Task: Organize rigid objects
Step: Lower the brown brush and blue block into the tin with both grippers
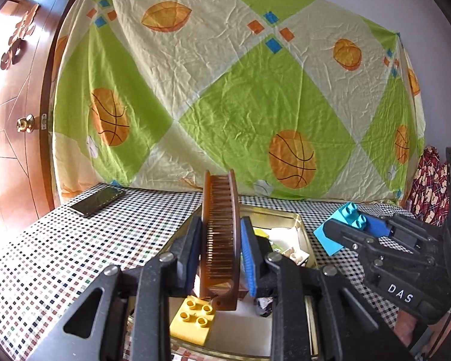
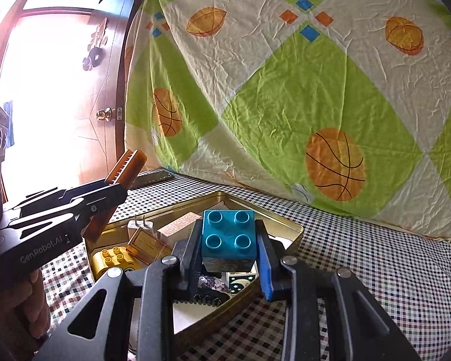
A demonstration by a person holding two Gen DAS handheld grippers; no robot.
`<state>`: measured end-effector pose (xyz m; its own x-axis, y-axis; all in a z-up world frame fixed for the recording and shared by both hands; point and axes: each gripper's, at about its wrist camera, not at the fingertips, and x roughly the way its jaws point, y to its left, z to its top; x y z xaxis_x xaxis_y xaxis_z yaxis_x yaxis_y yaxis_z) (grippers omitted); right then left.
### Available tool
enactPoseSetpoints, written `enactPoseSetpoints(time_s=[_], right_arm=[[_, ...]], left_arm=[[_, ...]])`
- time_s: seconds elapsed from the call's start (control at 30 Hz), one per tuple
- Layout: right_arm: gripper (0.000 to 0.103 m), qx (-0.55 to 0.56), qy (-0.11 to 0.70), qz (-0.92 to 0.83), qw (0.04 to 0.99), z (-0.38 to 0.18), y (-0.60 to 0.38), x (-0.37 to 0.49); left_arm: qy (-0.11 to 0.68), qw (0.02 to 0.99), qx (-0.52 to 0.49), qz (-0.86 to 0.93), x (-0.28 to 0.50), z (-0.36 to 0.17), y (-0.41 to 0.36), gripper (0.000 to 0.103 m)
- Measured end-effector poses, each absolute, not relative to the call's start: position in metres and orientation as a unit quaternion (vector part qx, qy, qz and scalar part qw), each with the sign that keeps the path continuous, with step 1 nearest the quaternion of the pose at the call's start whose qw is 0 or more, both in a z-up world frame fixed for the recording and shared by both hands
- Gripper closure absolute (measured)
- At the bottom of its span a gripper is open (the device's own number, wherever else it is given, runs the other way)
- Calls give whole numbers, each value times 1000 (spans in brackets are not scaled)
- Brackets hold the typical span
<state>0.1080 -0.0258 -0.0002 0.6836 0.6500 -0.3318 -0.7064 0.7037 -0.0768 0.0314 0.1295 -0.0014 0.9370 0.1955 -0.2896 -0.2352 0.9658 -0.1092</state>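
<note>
- Brown comb (image 1: 219, 234) is clamped in the left tool (image 1: 221, 255), teal brick (image 2: 228, 237) in the right tool (image 2: 229, 258), both over the gold tin (image 2: 285, 225).
- Yellow brick (image 2: 111, 255) and a plug are already inside, so I'd guess roughly halfway.
- Phone (image 1: 97, 200) sits out on the desk (image 1: 60, 255).

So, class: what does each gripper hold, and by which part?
Left gripper clamps the brown comb across its flat sides, near the handle end. Right gripper clamps the blue block by two opposite side walls.

A room in a home: a wooden door (image 1: 18, 96) with a brass knob (image 1: 25, 124), a bedsheet (image 1: 225, 90) printed with basketballs hung as a backdrop, and a table under a checked tablecloth (image 1: 60, 255).
</note>
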Motion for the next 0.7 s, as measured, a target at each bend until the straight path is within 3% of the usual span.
enactPoseSetpoints(time_s=[0.7], right_arm=[[69, -120, 207, 347, 907, -18, 20, 158]], left_arm=[[245, 966, -39, 69, 88, -15, 128, 79]])
